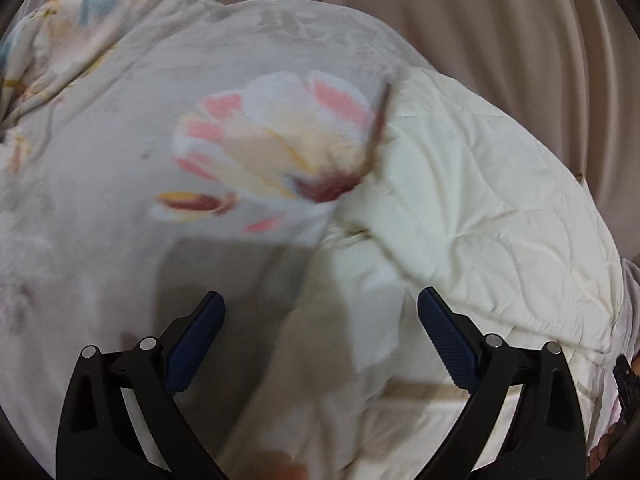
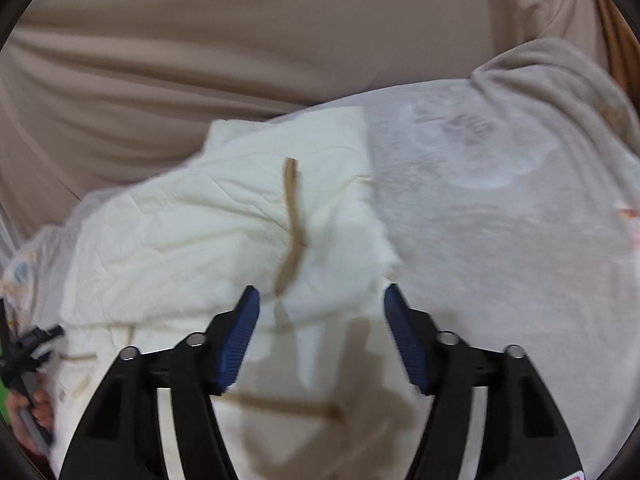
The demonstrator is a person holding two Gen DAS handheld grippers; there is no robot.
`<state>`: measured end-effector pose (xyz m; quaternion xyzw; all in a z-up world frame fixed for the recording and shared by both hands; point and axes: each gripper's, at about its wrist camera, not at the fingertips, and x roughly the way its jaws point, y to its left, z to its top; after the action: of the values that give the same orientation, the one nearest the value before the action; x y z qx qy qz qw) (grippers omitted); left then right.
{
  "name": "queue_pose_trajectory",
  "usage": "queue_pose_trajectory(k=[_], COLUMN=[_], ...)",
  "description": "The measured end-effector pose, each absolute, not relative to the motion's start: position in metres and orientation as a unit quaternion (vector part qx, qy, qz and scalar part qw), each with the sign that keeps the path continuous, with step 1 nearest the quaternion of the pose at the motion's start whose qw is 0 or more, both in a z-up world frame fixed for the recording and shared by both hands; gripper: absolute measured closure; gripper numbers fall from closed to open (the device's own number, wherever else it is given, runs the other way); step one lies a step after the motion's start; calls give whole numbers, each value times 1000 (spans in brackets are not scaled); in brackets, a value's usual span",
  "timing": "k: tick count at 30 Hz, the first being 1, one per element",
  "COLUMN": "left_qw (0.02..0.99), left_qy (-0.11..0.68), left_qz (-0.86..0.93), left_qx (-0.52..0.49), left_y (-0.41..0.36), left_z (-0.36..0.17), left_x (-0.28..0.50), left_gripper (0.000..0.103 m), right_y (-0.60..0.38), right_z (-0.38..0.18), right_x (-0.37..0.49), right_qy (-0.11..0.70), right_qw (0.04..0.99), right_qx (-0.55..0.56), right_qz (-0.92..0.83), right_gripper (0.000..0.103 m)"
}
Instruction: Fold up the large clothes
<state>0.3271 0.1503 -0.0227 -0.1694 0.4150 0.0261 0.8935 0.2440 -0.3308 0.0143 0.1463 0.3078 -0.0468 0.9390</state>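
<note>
A large quilted blanket (image 1: 132, 200) is seen spread over a beige couch (image 1: 500, 40), its grey fleece side printed with pink and cream flowers, its cream quilted lining (image 1: 480, 208) turned up and folded over the fleece. In the left wrist view the lining lies to the right of the big flower (image 1: 276, 152), whose edge is met by the fold; the picture is blurred there. The left claw (image 1: 320, 344) is held above the blanket, just on the near side of the flower, with its jaws spread wide and nothing gripped between the blue pads (image 1: 196, 344).

In the right wrist view the lining (image 2: 192, 240) is bunched to the left of the plain grey fleece (image 2: 500, 240), and a tan ribbon tie (image 2: 292, 224) is seen lying across it. The right claw (image 2: 320, 340) is set just on the near side of that tie, over the lining, jaws apart and nothing pinched; only shadow is cast on the cloth between them. At the far left edge, beyond the lining, a hand (image 2: 36, 408) on the other tool is partly seen
</note>
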Motion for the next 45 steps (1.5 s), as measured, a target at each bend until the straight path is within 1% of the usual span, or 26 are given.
queue_pose_trajectory(k=[2, 6, 7, 8, 9, 10, 12, 14, 16, 21, 26, 27, 28, 29, 31, 32, 34, 37, 39, 40, 42, 43, 44, 45], left_qw=[874, 863, 863, 865, 865, 866, 863, 865, 867, 865, 870, 869, 868, 865, 856, 851, 853, 860, 866, 867, 875, 881, 890, 901], left_qy=[451, 484, 488, 491, 493, 492, 492, 487, 488, 481, 486, 488, 487, 489, 495, 498, 493, 493, 486, 483, 460, 447, 431, 413], left_qz=[0, -36, -37, -35, -32, -26, -22, -25, -23, -7, -10, -11, -14, -25, -51, -59, -70, -55, -47, -44, -41, -44, -46, -53], left_qx=[-181, -139, -125, -102, -86, -80, -109, -116, -99, -139, -83, -85, -94, -110, -143, -156, -158, -118, -106, -114, -144, -147, -139, -121], left_y=[160, 157, 153, 148, 143, 142, 146, 147, 143, 157, 149, 149, 149, 153, 164, 171, 184, 191, 195, 198, 207, 209, 206, 197], left_z=[-30, -32, -33, -34, -35, -34, -34, -35, -36, -36, -38, -37, -35, -31, -22, -17, -10, -11, -12, -10, 6, 15, 26, 38], left_x=[325, 319, 319, 319, 318, 315, 310, 304, 302, 293, 289, 289, 286, 282, 269, 258, 229, 182, 156, 150, 145, 143, 151, 158], left_gripper=[6, 5, 5, 5, 5, 5, 5, 5, 5, 6, 5, 5, 12, 21, 33, 34, 33, 34, 34, 34, 34, 30, 21, 17], right_y=[-331, -333, -333, -333, -333, -332, -328, -326, -325, -325, -326, -326, -324, -324, -323, -323, -324, -319, -312, -313, -318, -321, -320, -315], right_z=[10, -15, -21, -25, -26, -25, -22, -19, -16, -13, -10, -9, -6, -4, 5, 8, 8, -4, -13, -12, 8, 24, 45, 62], right_x=[231, 219, 219, 219, 218, 218, 215, 211, 207, 201, 197, 196, 192, 189, 170, 155, 125, 75, 52, 45, 37, 37, 40, 45], right_qy=[343, 412, 421, 424, 422, 421, 420, 419, 414, 407, 405, 404, 396, 395, 398, 402, 413, 437, 447, 443, 411, 385, 352, 332], right_qw=[930, 904, 899, 897, 896, 896, 897, 899, 900, 902, 901, 901, 904, 905, 906, 904, 900, 891, 890, 892, 906, 916, 927, 934], right_qx=[120, 101, 109, 120, 132, 137, 131, 127, 130, 142, 156, 157, 157, 156, 148, 143, 137, 122, 94, 89, 98, 111, 126, 132], right_qz=[-50, -55, -50, -44, -32, -30, -32, -30, -28, -30, -26, -26, -24, -22, -14, -8, 5, 19, 14, 3, -24, -24, -10, 11], right_gripper=[33, 33, 35, 43, 55, 57, 75, 85, 89, 90, 92, 93, 93, 93, 93, 93, 93, 90, 80, 79, 79, 79, 76, 68])
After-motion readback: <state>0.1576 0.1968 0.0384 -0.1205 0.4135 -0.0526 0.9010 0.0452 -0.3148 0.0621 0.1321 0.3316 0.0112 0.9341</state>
